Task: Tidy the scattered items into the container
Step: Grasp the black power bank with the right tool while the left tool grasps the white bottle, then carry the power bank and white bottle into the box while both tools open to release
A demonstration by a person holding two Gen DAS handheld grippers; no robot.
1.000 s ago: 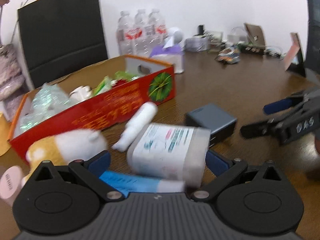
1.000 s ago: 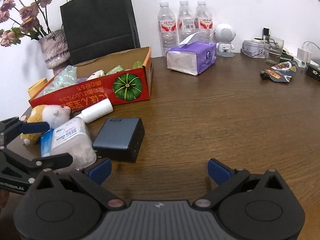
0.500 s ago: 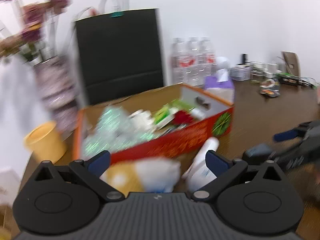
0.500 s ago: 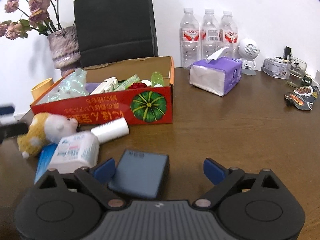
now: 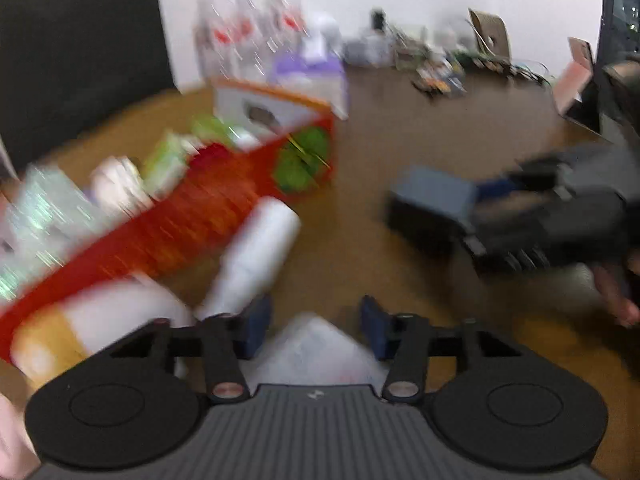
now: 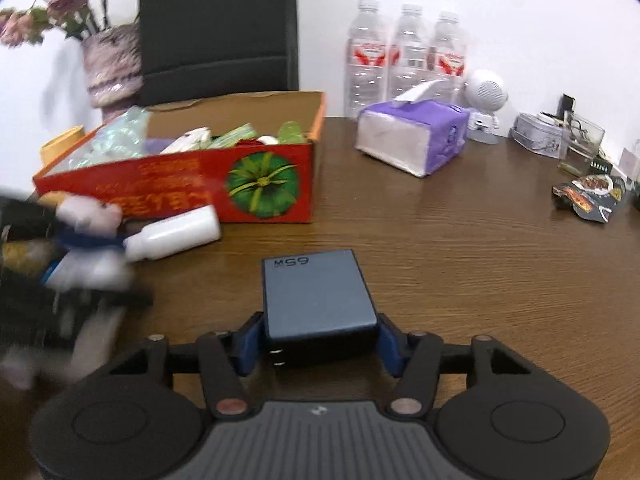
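The red cardboard box (image 6: 180, 188) with a pumpkin picture holds several items. My right gripper (image 6: 320, 342) is closing, and both pads touch the sides of a blue-grey charger block (image 6: 316, 292) lying on the table. The blurred left wrist view shows my left gripper (image 5: 316, 330) closing with a white soft pack (image 5: 316, 348) between its pads. The charger (image 5: 436, 196) and right gripper show at its right side. A white bottle (image 6: 176, 232) lies against the box front. A yellow and white plush toy (image 5: 92, 320) sits left of the bottle (image 5: 256, 256).
A purple tissue pack (image 6: 416, 140), three water bottles (image 6: 404, 60) and a white robot figure (image 6: 484, 96) stand behind. A black bag (image 6: 216, 28) and a flower vase (image 6: 112, 68) are behind the box. A snack packet (image 6: 588, 196) lies far right.
My right gripper moved up to the charger and its jaws narrowed onto it. My left gripper swung about, and its jaws narrowed around the white pack.
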